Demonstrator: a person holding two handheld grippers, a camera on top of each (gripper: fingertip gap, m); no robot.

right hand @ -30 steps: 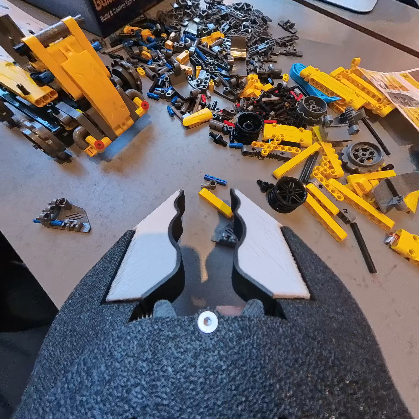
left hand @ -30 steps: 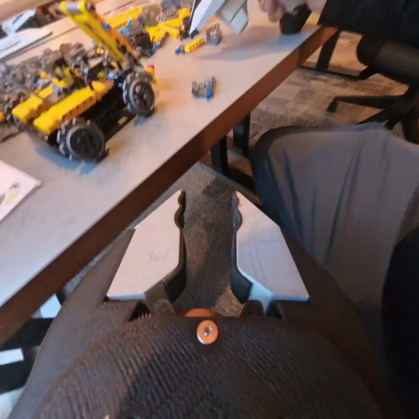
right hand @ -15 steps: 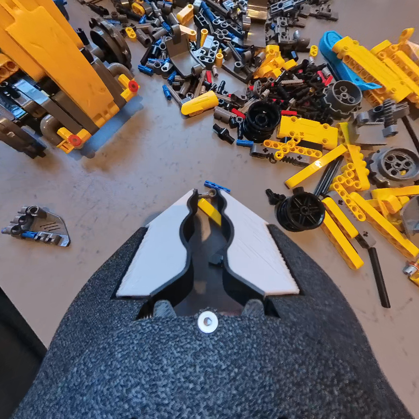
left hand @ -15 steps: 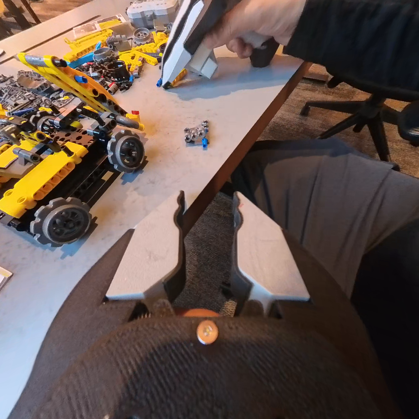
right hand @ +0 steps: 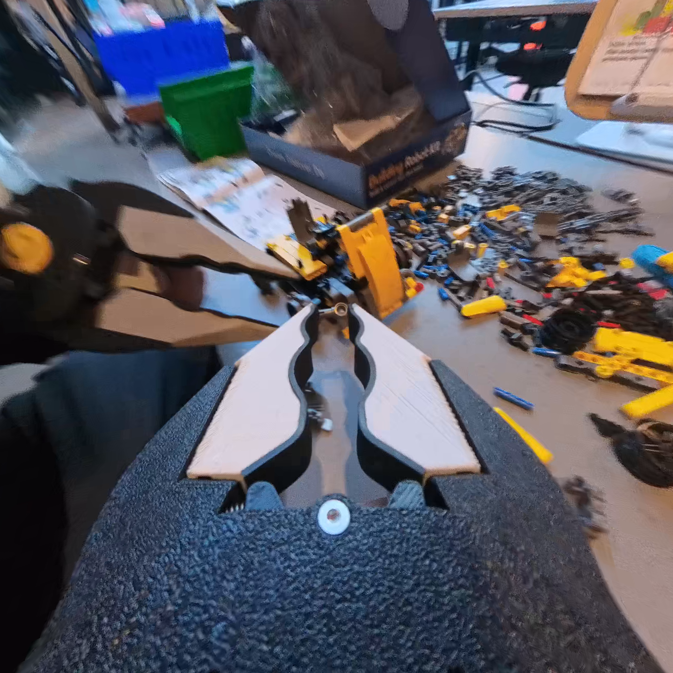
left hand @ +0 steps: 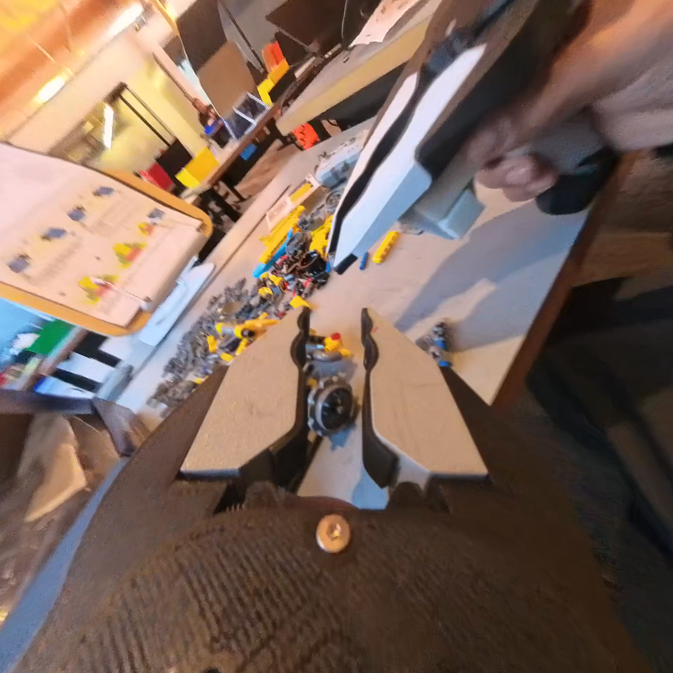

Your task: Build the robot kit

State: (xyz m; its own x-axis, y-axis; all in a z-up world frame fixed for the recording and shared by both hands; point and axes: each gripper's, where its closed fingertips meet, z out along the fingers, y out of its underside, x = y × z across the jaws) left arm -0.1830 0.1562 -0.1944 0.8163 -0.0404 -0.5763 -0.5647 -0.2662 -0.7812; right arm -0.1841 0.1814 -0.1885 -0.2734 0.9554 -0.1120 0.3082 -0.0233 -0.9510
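My right gripper (right hand: 332, 309) is shut on a small grey connector piece (right hand: 340, 309) and holds it at its tips, above the table (right hand: 455, 364) and just in front of the yellow and black vehicle model (right hand: 371, 262). My left gripper (left hand: 335, 311) is open, and one grey wheel (left hand: 329, 408) of the model shows between its jaws. In the right wrist view the left gripper (right hand: 291, 296) reaches in from the left, one finger on each side of the model's end. The right gripper (left hand: 340, 260), held by a hand, shows in the left wrist view.
A wide pile of loose yellow, black and blue pieces (right hand: 528, 225) covers the table's right side. A dark box (right hand: 364, 171) and an open booklet (right hand: 236, 200) lie behind the model. A black wheel (right hand: 566, 331), a yellow beam (right hand: 524, 433) and a blue pin (right hand: 513, 398) lie nearby. Only a small space, under 4 cm, lies between the two pairs of fingers. My right gripper's tips are some 12 cm from the blue pin (right hand: 513, 398).
My right gripper closed on the small grey piece, lifted it and swung toward the model. My left gripper came up from below the table edge to the model's wheel, jaws somewhat narrower.
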